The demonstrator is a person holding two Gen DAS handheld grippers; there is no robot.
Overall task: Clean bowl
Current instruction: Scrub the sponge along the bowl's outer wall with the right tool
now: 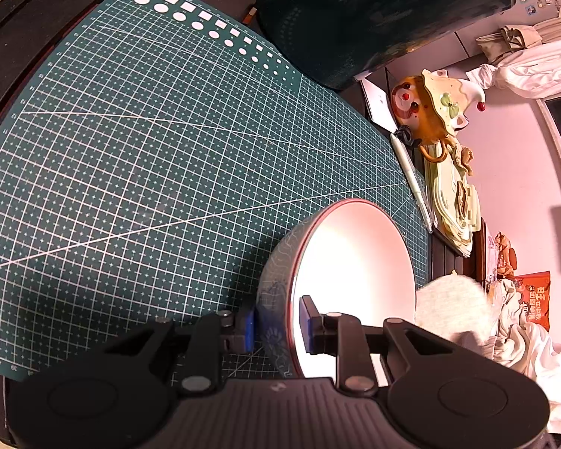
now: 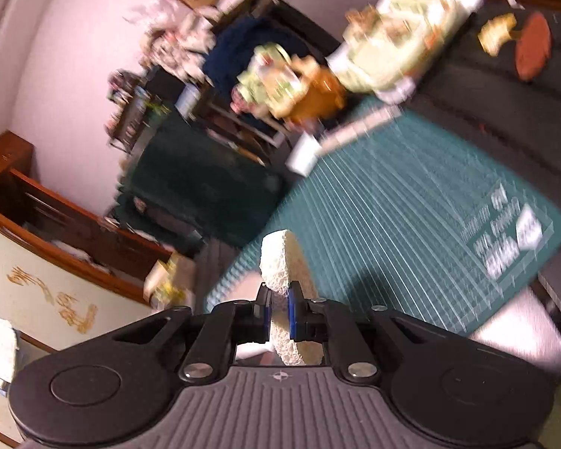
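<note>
In the left wrist view a bowl (image 1: 355,280) with a white inside and a blue patterned outside is tilted on its side over the green cutting mat (image 1: 149,149). My left gripper (image 1: 276,323) is shut on the bowl's rim, one finger outside and one inside. A white sponge (image 1: 452,307) shows blurred just right of the bowl. In the right wrist view my right gripper (image 2: 278,312) is shut on the white sponge (image 2: 284,265), held above the mat (image 2: 392,217). The bowl is not seen in that view.
A dark cylindrical container (image 1: 374,15) stands at the mat's far edge. A ceramic clown figure (image 1: 430,108), a pen (image 1: 415,183) and stacked green dishes (image 1: 456,205) lie along the mat's right side. White cloth (image 1: 535,355) and an orange packet (image 1: 535,299) sit at the right.
</note>
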